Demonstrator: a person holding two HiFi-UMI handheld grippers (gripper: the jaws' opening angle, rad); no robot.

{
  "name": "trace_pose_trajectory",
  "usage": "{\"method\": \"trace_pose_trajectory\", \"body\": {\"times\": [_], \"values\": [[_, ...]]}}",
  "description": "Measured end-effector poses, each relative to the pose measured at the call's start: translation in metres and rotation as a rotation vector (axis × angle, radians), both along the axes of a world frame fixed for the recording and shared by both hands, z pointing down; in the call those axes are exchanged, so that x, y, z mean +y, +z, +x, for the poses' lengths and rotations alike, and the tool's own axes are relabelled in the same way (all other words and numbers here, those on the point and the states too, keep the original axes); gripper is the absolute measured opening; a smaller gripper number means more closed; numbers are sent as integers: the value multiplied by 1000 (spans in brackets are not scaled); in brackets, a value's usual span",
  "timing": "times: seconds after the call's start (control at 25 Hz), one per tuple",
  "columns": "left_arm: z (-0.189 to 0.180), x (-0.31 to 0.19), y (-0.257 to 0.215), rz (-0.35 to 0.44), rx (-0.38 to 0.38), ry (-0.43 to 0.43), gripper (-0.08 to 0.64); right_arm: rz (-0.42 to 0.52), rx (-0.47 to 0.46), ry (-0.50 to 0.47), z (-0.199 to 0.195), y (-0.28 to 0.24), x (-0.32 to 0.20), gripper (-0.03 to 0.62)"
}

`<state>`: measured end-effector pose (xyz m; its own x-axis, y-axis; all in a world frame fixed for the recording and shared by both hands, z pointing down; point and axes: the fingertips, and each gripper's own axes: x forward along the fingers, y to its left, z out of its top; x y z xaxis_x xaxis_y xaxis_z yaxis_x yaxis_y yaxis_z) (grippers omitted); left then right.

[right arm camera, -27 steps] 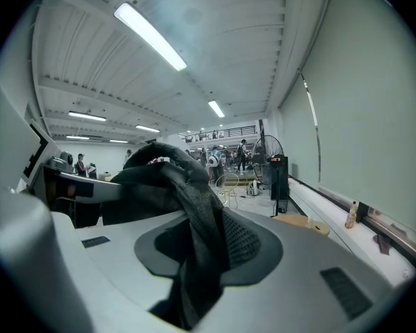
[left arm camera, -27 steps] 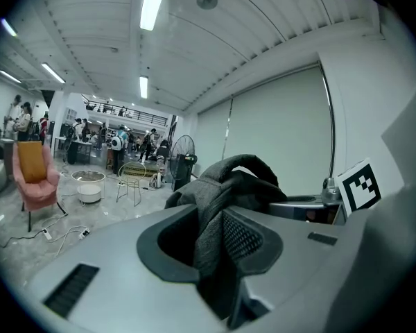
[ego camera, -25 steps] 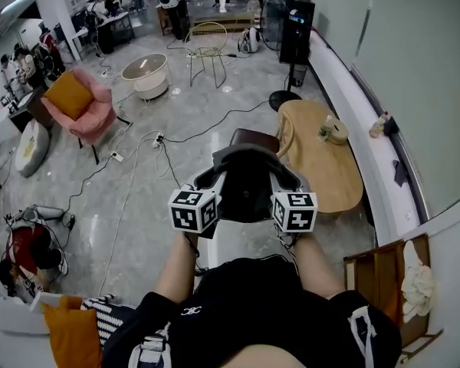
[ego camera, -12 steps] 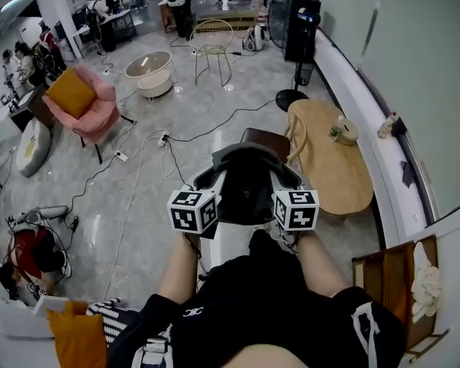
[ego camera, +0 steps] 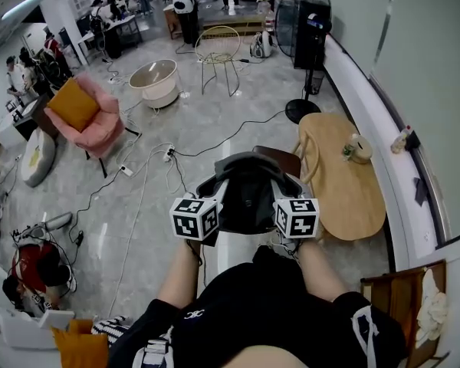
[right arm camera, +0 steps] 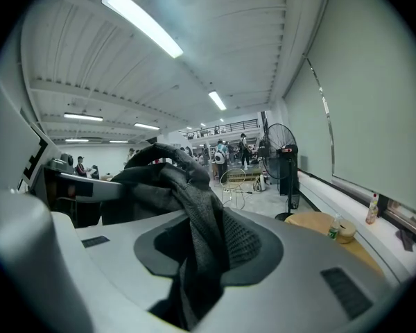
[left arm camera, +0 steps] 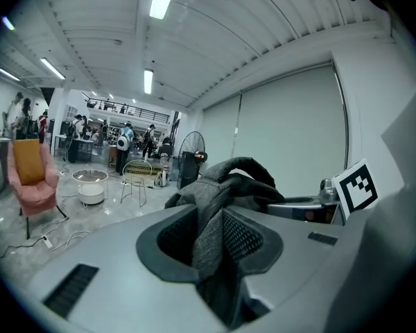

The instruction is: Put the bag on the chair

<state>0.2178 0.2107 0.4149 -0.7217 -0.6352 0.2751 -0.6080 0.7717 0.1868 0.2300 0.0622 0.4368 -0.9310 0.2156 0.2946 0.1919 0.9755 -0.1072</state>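
Bag (ego camera: 247,194) of dark grey fabric hangs at centre frame in the head view, held off the floor in front of us between two hand-held grippers. We see the grip best from the tools themselves. In the left gripper view, the left gripper (left arm camera: 211,240) has its jaws clamped on a fold of the woven cloth, and the bag's top handle arches above them. In the right gripper view, the right gripper (right arm camera: 204,245) pinches another fold of the same bag in the same way.

Only the head view shows the brown chair (ego camera: 280,158), whose seat peeks out just beyond the bag's upper right edge, beside a wooden table (ego camera: 345,198). From the grippers the bag blocks that chair.

The left gripper view takes in a pink armchair (left arm camera: 31,179) at far left and the other tool's marker cube (left arm camera: 356,188) at right. The right gripper view catches the wooden table at lower right and a bottle (right arm camera: 372,209) on the window ledge. A standing fan (ego camera: 303,10) shows at the top of the head view, and cables (ego camera: 149,167) trail across the grey floor at centre left.
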Motion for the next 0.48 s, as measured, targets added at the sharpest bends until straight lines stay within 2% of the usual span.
{"method": "trace_pose_trajectory", "body": {"times": [0.48], "values": [[-234, -93, -15, -1, 41, 13, 107, -3, 33, 3, -230, -16, -92, 126]]}}
